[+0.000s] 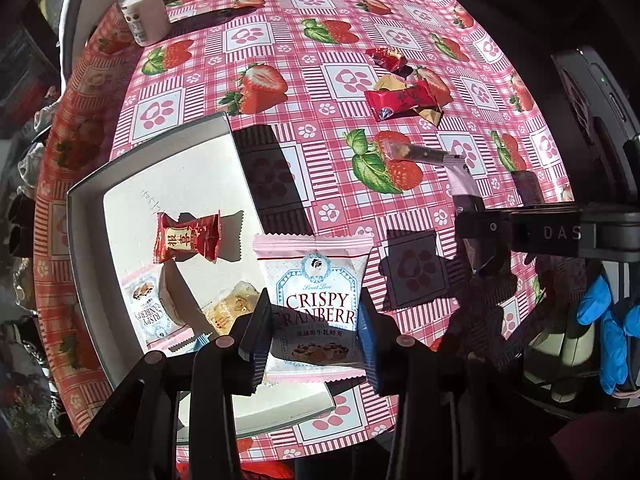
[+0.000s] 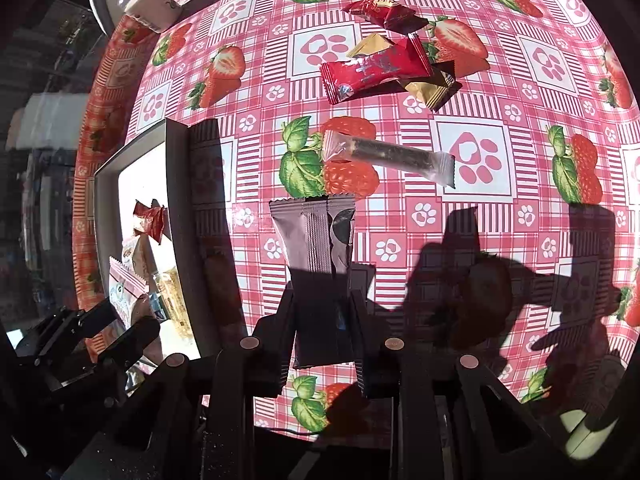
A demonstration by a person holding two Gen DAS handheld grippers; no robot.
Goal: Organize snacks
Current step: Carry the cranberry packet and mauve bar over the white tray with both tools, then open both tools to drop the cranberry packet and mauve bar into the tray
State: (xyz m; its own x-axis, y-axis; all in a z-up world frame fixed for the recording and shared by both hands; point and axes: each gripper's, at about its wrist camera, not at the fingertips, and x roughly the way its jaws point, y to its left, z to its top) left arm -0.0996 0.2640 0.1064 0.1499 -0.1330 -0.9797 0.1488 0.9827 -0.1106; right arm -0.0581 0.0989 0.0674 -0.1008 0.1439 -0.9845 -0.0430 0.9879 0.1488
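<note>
In the left wrist view, a Crispy Cranberry packet (image 1: pixel 314 300) is gripped between the closed fingers of the left gripper (image 1: pixel 314 344), held over the near edge of the white tray (image 1: pixel 86 248), in which a red candy (image 1: pixel 188 242) and other packets lie. In the right wrist view, a pink sachet (image 2: pixel 316 256) is clamped upright by the right gripper (image 2: pixel 324 344) above the strawberry tablecloth (image 2: pixel 500 208), the tray being seen to its left; a clear-wrapped bar (image 2: pixel 390 156) and red wrapped snacks (image 2: pixel 374 70) are seen lying beyond.

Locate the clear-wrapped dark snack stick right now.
The clear-wrapped dark snack stick lies flat on the strawberry-print tablecloth mid-frame in the right wrist view, between the pile of red and gold candies and the mauve packet in the right tool.
</note>
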